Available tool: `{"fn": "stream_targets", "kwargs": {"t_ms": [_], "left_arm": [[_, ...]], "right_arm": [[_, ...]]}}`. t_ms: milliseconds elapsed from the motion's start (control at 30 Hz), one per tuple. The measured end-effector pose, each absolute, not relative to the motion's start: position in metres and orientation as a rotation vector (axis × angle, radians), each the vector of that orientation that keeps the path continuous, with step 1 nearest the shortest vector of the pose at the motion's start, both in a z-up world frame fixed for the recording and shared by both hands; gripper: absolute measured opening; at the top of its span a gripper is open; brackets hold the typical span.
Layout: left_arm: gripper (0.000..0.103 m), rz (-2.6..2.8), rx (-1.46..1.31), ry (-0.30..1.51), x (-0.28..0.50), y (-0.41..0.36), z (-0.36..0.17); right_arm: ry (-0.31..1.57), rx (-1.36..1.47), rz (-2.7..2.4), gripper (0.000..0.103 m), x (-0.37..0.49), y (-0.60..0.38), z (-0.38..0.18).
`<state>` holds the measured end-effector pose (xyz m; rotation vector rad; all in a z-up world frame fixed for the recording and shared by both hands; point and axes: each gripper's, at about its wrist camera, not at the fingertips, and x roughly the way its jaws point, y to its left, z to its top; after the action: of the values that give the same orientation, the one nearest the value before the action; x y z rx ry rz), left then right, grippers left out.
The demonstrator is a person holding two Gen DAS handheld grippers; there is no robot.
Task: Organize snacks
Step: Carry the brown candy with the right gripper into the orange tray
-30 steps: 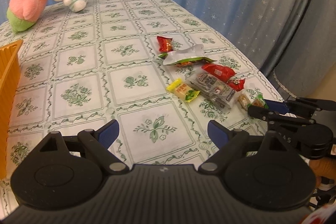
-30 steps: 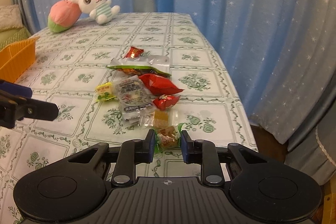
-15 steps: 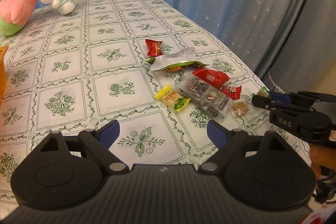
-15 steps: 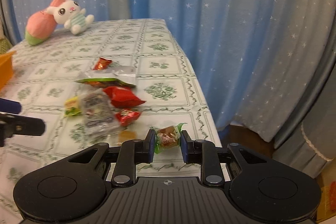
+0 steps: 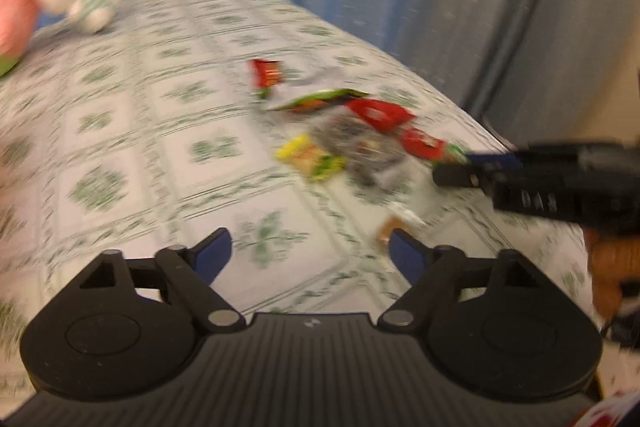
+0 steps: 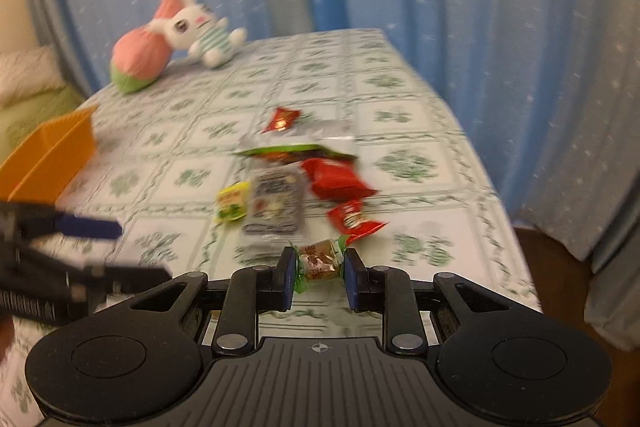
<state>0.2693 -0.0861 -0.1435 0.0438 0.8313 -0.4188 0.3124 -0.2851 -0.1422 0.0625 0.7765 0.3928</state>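
Note:
My right gripper [image 6: 319, 273] is shut on a small brown candy with green twisted ends [image 6: 319, 262] and holds it above the table's near edge. It shows at the right of the left wrist view [image 5: 460, 171]. My left gripper [image 5: 310, 253] is open and empty, low over the tablecloth; it shows at the left of the right wrist view [image 6: 120, 251]. A heap of snack packets lies ahead: a red pouch [image 6: 336, 179], a clear grey packet [image 6: 276, 205], a yellow-green packet [image 6: 232, 203], a green-silver bag [image 6: 298, 149]. A small clear-wrapped candy [image 5: 394, 225] lies by my left gripper's right finger.
An orange basket [image 6: 52, 155] stands at the left of the table. A pink plush and a white bunny plush [image 6: 200, 31] lie at the far end. Blue star curtains hang behind and to the right. The table edge [image 6: 500, 211] drops off on the right.
Both views are blurred by motion. My right gripper has swung left with the candy, so the basket is back in view. My left gripper has moved closer to the snack heap.

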Motion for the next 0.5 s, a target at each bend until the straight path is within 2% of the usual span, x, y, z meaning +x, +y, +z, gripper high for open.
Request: {"fn": "stream_targets", "kwargs": {"t_ms": [100,200,267,400,433,500], "left_arm": [[0.073,-0.523,0.137,0.810,0.270,-0.105,-0.146],[0.059,-0.603,0.235,0.799,0.271,-0.123,-0.149],[0.044,-0.637,0.279,0.797,0.271,-0.132,-0.151],[0.031,-0.667,0.299,0.802,0.272,-0.137,-0.154],[0.020,-0.662,0.296,0.805,0.271,-0.137,-0.153],[0.019,-0.629,0.298,0.811,0.270,-0.137,-0.152]], "right_arm": [[0.773,0.056,0.363,0.025,0.309,-0.293,-0.138],[0.773,0.060,0.340,0.025,0.305,-0.301,-0.135],[0.776,0.063,0.330,0.025,0.303,-0.304,-0.135],[0.784,0.070,0.324,0.025,0.300,-0.305,-0.136],[0.786,0.072,0.324,0.025,0.299,-0.305,-0.136],[0.790,0.075,0.321,0.025,0.297,-0.303,-0.137]]}}
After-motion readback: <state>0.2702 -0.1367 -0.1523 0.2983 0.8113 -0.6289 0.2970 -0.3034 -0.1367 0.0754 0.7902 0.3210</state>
